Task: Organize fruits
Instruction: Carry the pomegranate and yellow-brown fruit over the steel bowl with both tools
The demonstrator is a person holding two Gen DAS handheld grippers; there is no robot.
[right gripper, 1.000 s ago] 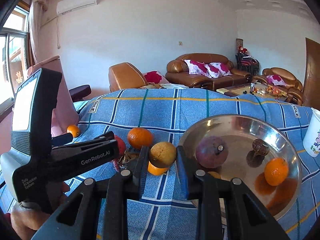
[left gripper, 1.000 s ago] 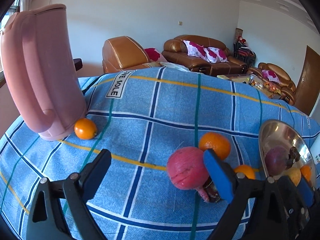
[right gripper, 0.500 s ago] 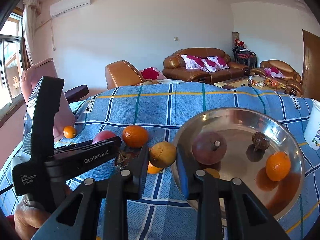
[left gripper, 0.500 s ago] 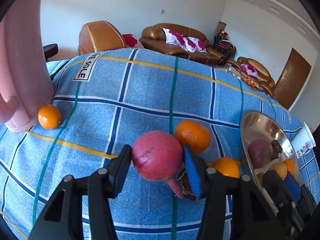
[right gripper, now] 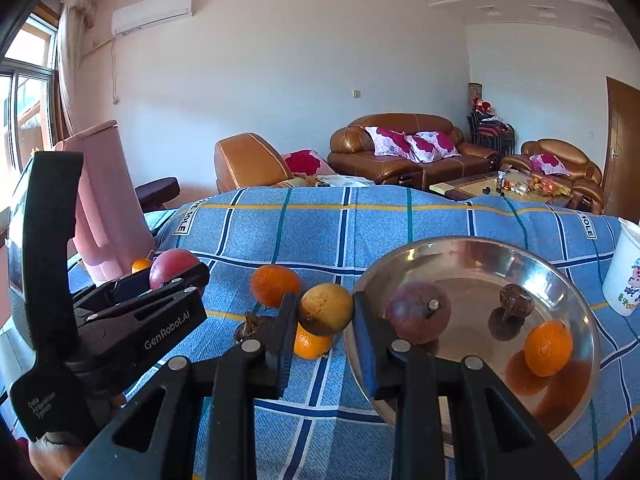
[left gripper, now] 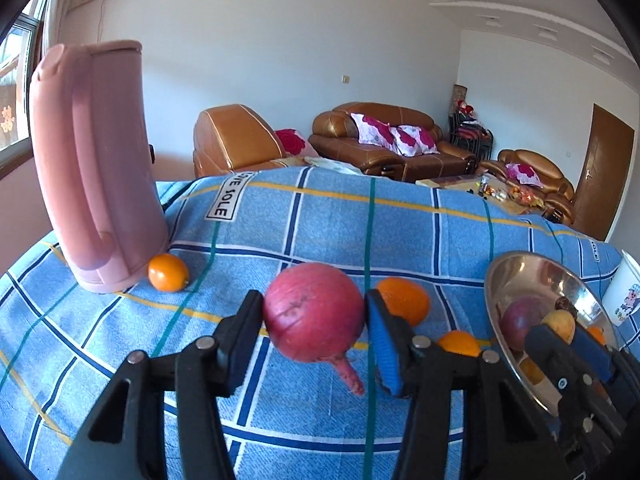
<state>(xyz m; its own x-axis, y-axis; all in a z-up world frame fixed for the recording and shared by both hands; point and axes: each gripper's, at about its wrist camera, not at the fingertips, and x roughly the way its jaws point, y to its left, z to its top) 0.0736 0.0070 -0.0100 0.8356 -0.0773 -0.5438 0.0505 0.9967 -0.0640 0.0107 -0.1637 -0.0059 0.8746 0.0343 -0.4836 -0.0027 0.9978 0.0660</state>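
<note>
Now your left tool (left gripper: 314, 312) pinches the red fruit (left gripper: 314, 312). Your right tool (right gripper: 325, 310) grips a yellow fruit (right gripper: 326, 309), seemingly beside the bowl (right gripper: 576, 308).

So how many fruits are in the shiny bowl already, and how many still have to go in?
Three pieces already sit in the metal bowl: a purple fruit, a small dark one and an orange. In hand: the left gripper has just closed on a red fruit, and the right gripper holds a yellow-brown fruit. Still on the blue cloth: at least three oranges.
</note>
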